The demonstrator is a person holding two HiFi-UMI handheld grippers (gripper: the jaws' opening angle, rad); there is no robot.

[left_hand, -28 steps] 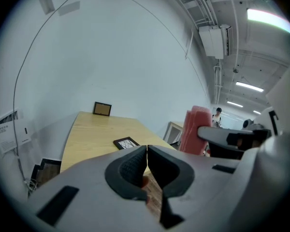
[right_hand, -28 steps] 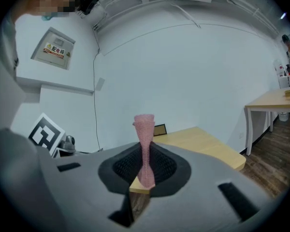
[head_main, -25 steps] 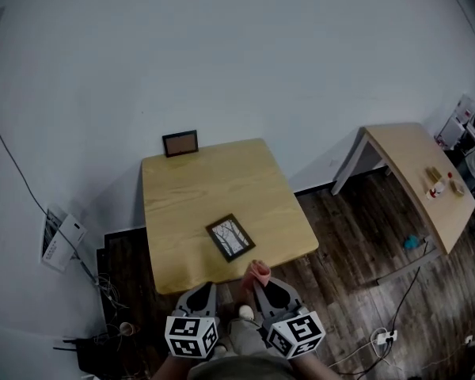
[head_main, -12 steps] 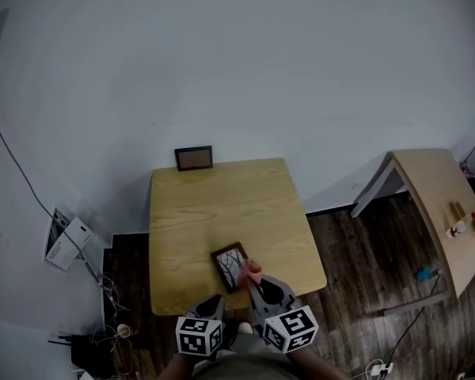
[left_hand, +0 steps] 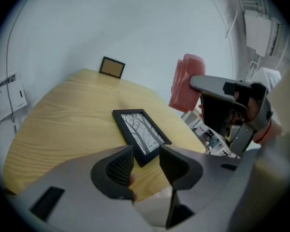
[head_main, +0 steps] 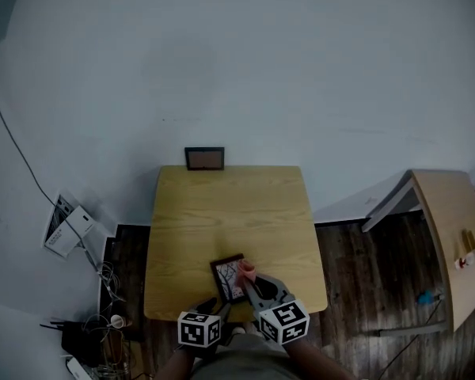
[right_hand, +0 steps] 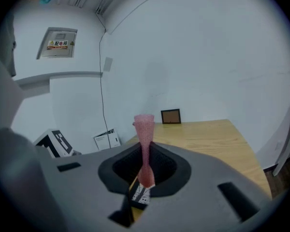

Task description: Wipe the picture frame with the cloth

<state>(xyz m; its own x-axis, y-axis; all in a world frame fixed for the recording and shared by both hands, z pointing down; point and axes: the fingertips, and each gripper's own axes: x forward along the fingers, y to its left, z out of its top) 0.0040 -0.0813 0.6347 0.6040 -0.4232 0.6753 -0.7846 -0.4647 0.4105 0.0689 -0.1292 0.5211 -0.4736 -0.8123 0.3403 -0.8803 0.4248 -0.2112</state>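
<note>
A black picture frame (head_main: 229, 278) with a tree print lies flat near the front edge of the wooden table (head_main: 222, 212). My right gripper (head_main: 252, 285) is shut on a pink cloth (head_main: 246, 273), which hangs over the frame's right edge. In the right gripper view the cloth (right_hand: 145, 139) stands up pinched between the jaws, with the frame (right_hand: 139, 195) below. My left gripper (head_main: 214, 307) hovers at the frame's near left corner. Its jaws (left_hand: 146, 161) are opening with nothing between them, and the frame (left_hand: 141, 131) lies just beyond.
A small brown frame (head_main: 204, 158) leans on the wall at the table's back edge. A second table (head_main: 447, 228) with small items stands at the right. Boxes and cables (head_main: 71, 232) lie on the floor at the left.
Both grippers have moved forward and down from the table's near edge to the flat frame. The cloth now hangs over the frame's right side.
</note>
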